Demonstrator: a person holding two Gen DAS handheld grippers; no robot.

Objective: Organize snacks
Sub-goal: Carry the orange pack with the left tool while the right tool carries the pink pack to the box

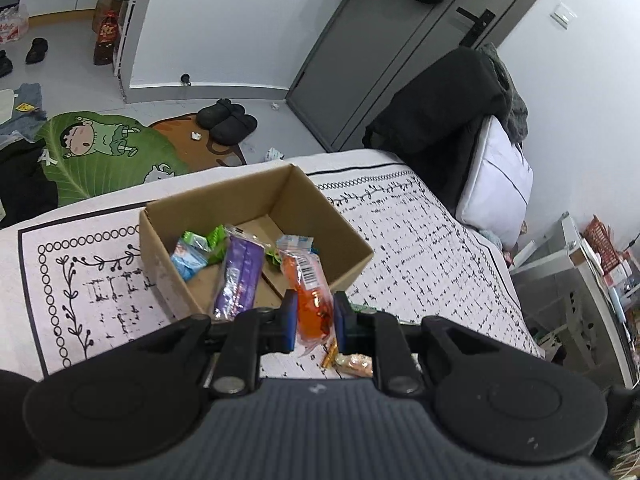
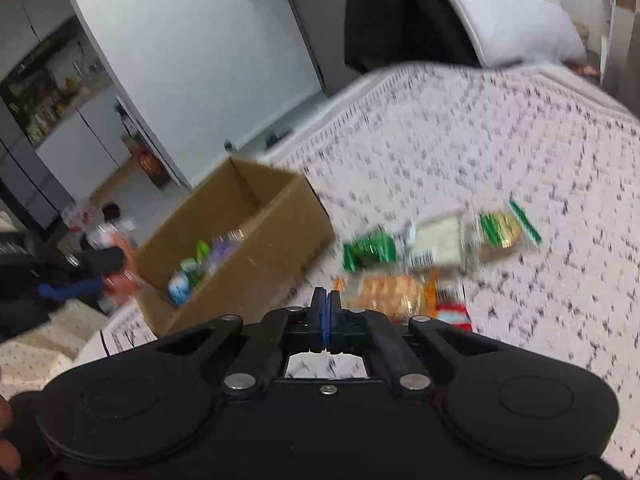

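Left gripper (image 1: 314, 318) clamps an orange snack packet (image 1: 310, 292) between its blue pads; the packet juts ahead of the fingers above the near rim of the cardboard box (image 1: 164, 268). Right gripper (image 2: 326, 314), its pads pressed together on nothing. Beyond the left fingers the box contains purple, blue and green packets. Just ahead of the right fingers, loose snacks (image 2: 390, 290) lie on open patterned bedcover (image 2: 540, 160).

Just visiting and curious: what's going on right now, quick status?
Left tongs shut on orange snack packet, near the cardboard box. Right tongs shut, empty. More snacks wait on the bed. Nothing blocking.
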